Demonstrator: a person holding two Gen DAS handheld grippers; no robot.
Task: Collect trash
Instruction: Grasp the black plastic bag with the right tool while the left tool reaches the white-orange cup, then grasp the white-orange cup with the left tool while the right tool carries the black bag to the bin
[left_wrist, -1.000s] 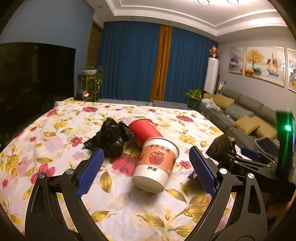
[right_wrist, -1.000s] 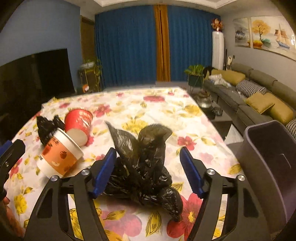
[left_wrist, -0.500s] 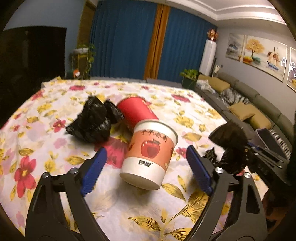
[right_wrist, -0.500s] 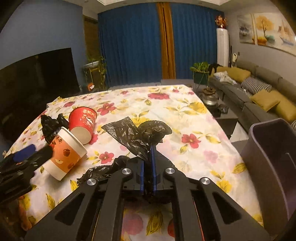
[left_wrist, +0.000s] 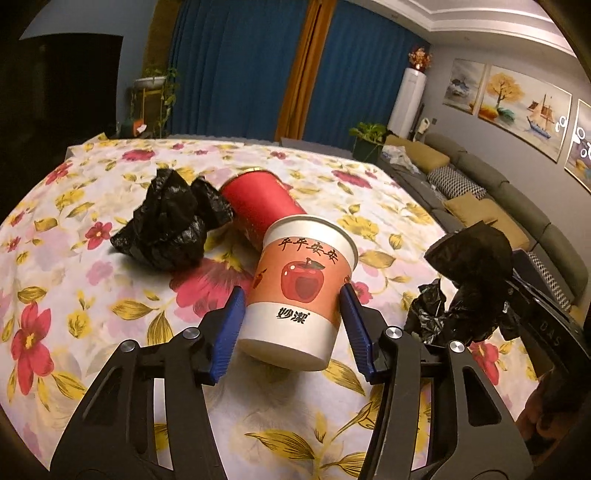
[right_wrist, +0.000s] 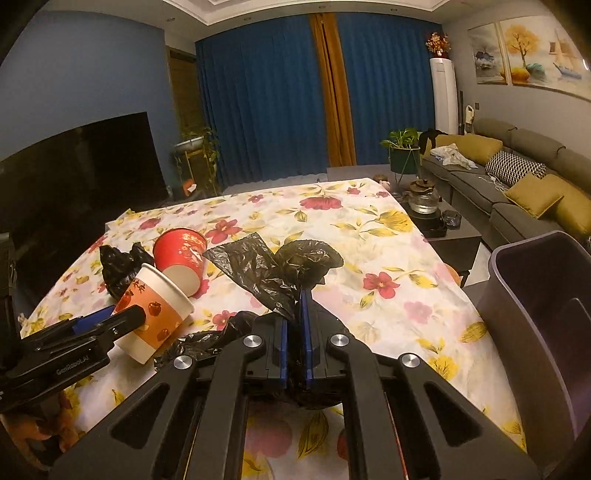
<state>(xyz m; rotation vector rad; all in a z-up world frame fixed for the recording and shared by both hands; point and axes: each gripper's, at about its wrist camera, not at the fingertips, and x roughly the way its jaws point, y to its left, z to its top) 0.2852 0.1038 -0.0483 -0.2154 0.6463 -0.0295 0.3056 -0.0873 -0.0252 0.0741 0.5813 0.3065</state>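
A paper cup with an apple print (left_wrist: 303, 288) lies tilted on the floral tablecloth (left_wrist: 74, 295), base towards me. My left gripper (left_wrist: 291, 314) straddles its lower part with jaws closing; the right pad looks in contact, and a sliver of gap shows at the left pad. Behind it lie a red cup (left_wrist: 258, 206) on its side and a crumpled black bag (left_wrist: 170, 225). My right gripper (right_wrist: 294, 310) is shut on another black plastic bag (right_wrist: 273, 269), whose loose ends stick up above the pads. The apple cup (right_wrist: 155, 310) and left gripper (right_wrist: 92, 325) appear at the left of the right wrist view.
A dark grey bin (right_wrist: 535, 314) stands off the table's right edge, close to my right gripper. A low tea table with a kettle (right_wrist: 424, 199) and a sofa (right_wrist: 517, 173) lie beyond. A dark TV screen (right_wrist: 74, 184) fills the left.
My left gripper came forward and down to the apple cup and its jaws narrowed around it. My right gripper shut on the black bag and raised it a little.
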